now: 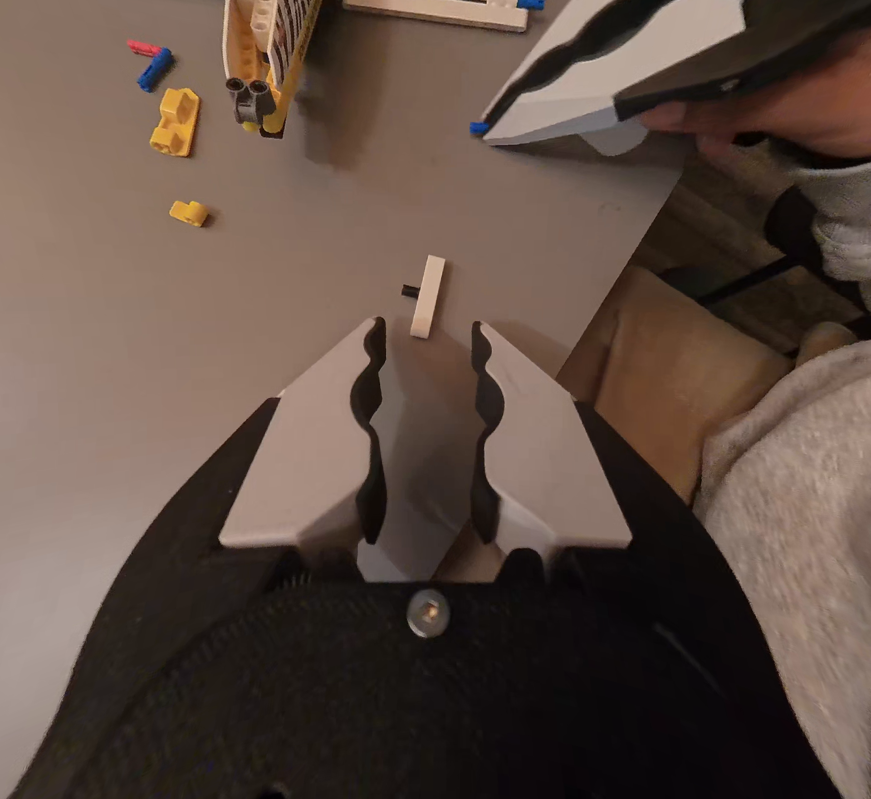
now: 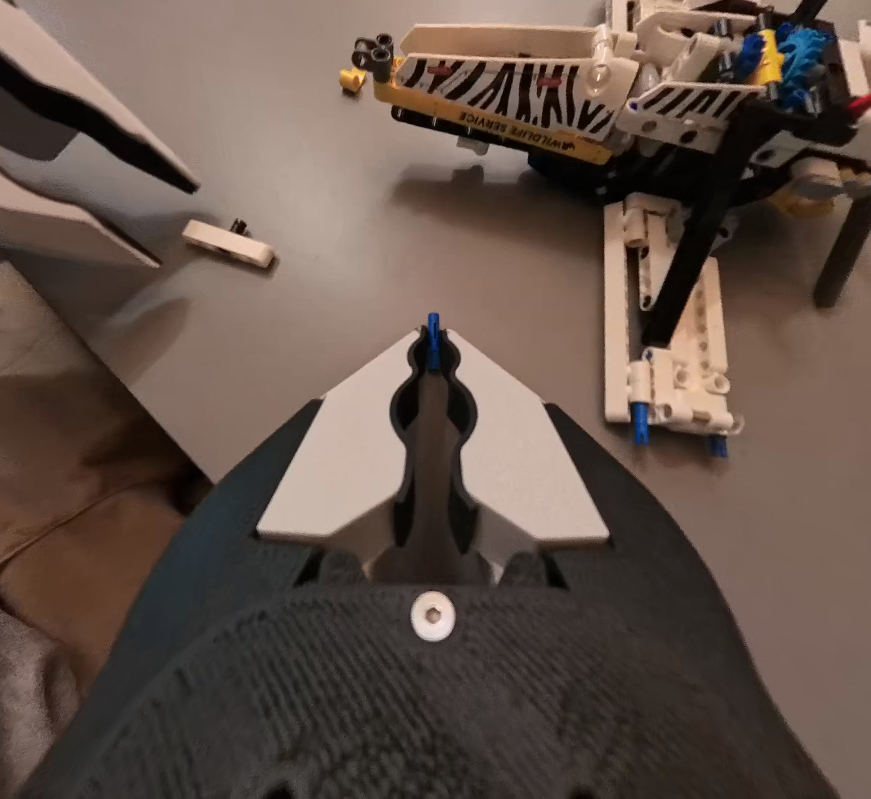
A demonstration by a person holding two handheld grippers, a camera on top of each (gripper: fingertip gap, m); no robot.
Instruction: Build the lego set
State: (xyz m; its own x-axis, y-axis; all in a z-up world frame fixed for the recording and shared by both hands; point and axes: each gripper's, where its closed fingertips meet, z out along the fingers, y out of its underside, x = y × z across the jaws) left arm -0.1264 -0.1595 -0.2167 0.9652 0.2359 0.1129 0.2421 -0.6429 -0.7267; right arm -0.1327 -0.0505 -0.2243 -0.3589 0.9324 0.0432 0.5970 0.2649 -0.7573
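Note:
A short white beam [image 1: 427,297] with a black pin [image 1: 409,291] in its side lies on the grey table, just ahead of my open, empty left gripper [image 1: 429,326]. It also shows in the right wrist view [image 2: 228,242] next to the left gripper [image 2: 176,220]. My right gripper [image 2: 432,334] is shut on a small blue pin [image 2: 433,340] and hovers above the table; it shows in the left wrist view [image 1: 485,128] with the blue pin [image 1: 477,127] at its tip. The part-built model with zebra-striped panels [image 2: 509,97] stands at the far side.
A white and black frame section [image 2: 664,352] of the model lies to the right. Loose yellow pieces [image 1: 175,122] [image 1: 189,212], a blue pin [image 1: 154,69] and a red pin [image 1: 141,46] lie at the left. The table edge [image 1: 627,258] and a person's grey sleeve [image 1: 777,470] are close. The tips of one gripper are about 12 centimetres away from the tips of the other.

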